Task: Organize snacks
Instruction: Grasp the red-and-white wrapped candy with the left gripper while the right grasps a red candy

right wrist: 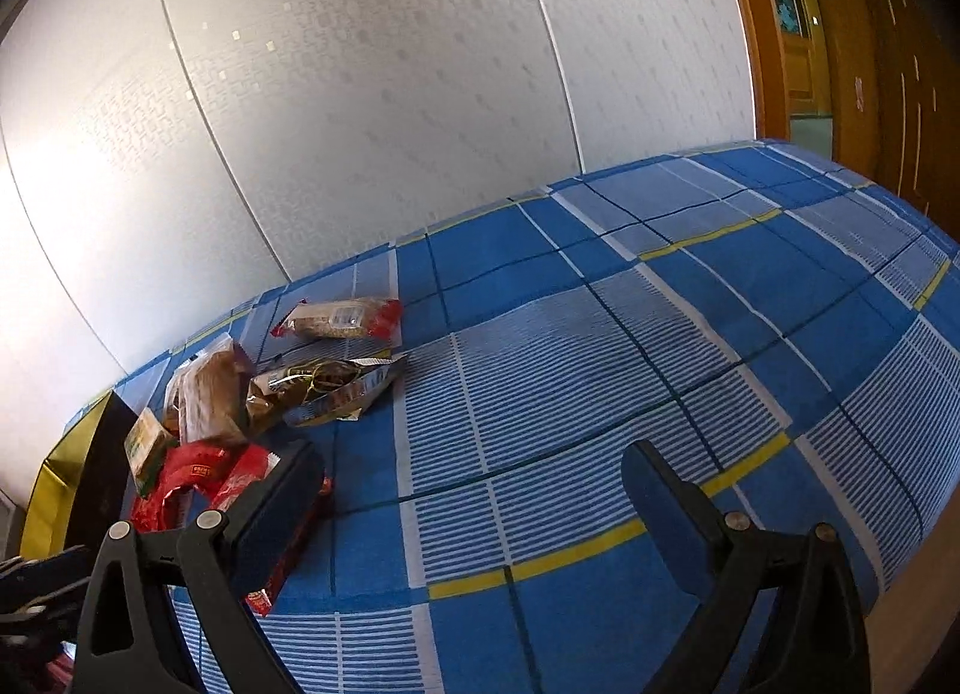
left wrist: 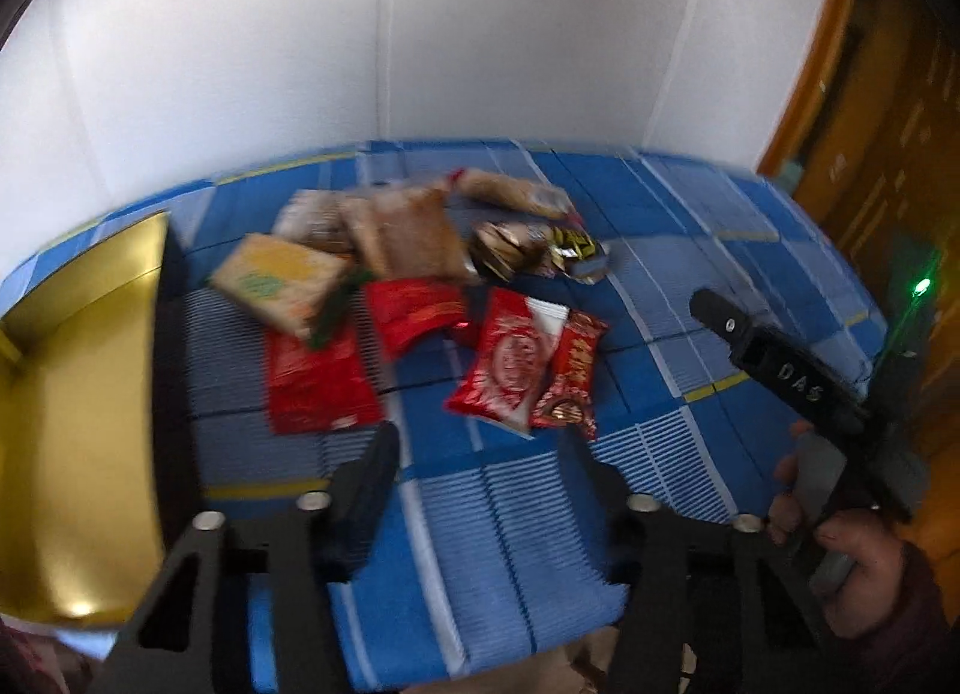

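Gold-lined and open, a shallow box [left wrist: 78,424] fills the left edge of the left wrist view, its dark wall beside a heap of snack packets on a blue, white and yellow checked cloth [left wrist: 480,544]. Only a sliver of that box [right wrist: 54,490] shows at the lower left of the right wrist view. In the left view the packets run left to right: a tan cracker pack [left wrist: 276,280], a flat red pouch [left wrist: 318,388], brown biscuit packs [left wrist: 402,238], a red-and-white wrapper [left wrist: 510,364] and a glossy black-and-yellow bag [left wrist: 540,250]. The left gripper [left wrist: 480,454] hangs at the bottom centre, blurred, its dark fingers set fairly close with only cloth between them, gripping nothing. At the right edge a hand [left wrist: 852,550] in a dark sleeve grips the right gripper's handle; its jaws cannot be read there. The right wrist view shows the right gripper [right wrist: 474,496] spread wide over bare cloth, its left finger [right wrist: 276,514] blocking part of the red packets [right wrist: 198,484]. A clear pack with red ends [right wrist: 342,319] lies apart, upper left of centre. Patterned white wall panels [right wrist: 360,94] and orange woodwork [right wrist: 840,34] stand behind.
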Action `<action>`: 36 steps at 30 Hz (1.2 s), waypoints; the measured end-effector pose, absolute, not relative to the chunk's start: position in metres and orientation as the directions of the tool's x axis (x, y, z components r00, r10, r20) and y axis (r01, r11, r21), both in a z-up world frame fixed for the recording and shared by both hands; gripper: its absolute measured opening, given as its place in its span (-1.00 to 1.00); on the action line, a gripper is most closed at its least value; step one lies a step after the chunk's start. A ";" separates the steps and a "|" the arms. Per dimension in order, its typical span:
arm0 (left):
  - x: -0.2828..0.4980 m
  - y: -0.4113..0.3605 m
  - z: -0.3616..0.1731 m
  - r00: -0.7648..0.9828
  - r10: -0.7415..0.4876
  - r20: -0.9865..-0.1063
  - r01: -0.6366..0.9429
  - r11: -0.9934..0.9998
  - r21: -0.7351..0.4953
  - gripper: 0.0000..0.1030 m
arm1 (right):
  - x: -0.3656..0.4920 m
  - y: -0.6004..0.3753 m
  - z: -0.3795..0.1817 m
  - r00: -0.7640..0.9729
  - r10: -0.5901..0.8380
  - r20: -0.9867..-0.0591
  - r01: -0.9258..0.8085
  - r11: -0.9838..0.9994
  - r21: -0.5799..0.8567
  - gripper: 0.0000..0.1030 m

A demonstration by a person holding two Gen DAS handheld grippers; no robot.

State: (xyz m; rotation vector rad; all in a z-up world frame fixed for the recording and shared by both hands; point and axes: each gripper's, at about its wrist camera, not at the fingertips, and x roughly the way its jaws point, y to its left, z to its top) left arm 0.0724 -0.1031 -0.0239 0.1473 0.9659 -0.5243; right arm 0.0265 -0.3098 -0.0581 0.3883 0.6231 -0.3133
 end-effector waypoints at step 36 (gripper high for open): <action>0.103 -0.138 -0.062 0.382 -0.400 -0.833 0.522 0.837 -0.163 -0.48 | 0.046 -0.308 -0.072 0.734 -0.097 -0.673 0.375 0.884 0.280 0.77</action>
